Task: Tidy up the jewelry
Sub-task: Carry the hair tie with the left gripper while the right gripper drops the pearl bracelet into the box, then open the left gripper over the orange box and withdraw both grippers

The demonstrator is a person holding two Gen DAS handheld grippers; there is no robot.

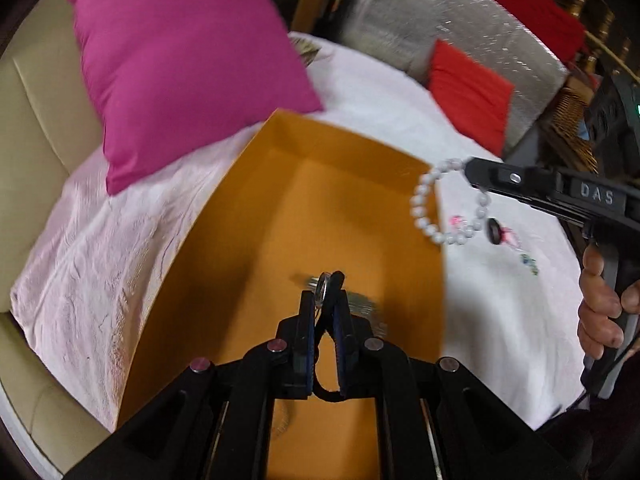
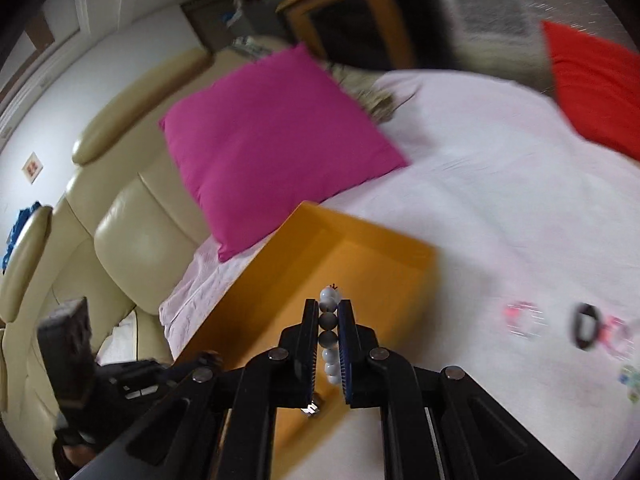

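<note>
Right wrist view: right hand-held gripper [image 2: 329, 312] clamps the white bead bracelet [image 2: 329, 322] above the orange box [image 2: 280, 280].

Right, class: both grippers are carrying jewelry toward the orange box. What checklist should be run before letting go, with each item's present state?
1. Right gripper shut on the white bead bracelet: ok.
2. Left gripper shut on the silver ring: ok.
3. Ring over the orange box: ok.
4. Bracelet fully over the box: not ok in the left wrist view, where it hangs at the box's right rim, partly over the white cloth.
5. Box floor free where the ring would land: cannot tell, blurred.
6. Black ring left on the cloth: not ok.
</note>
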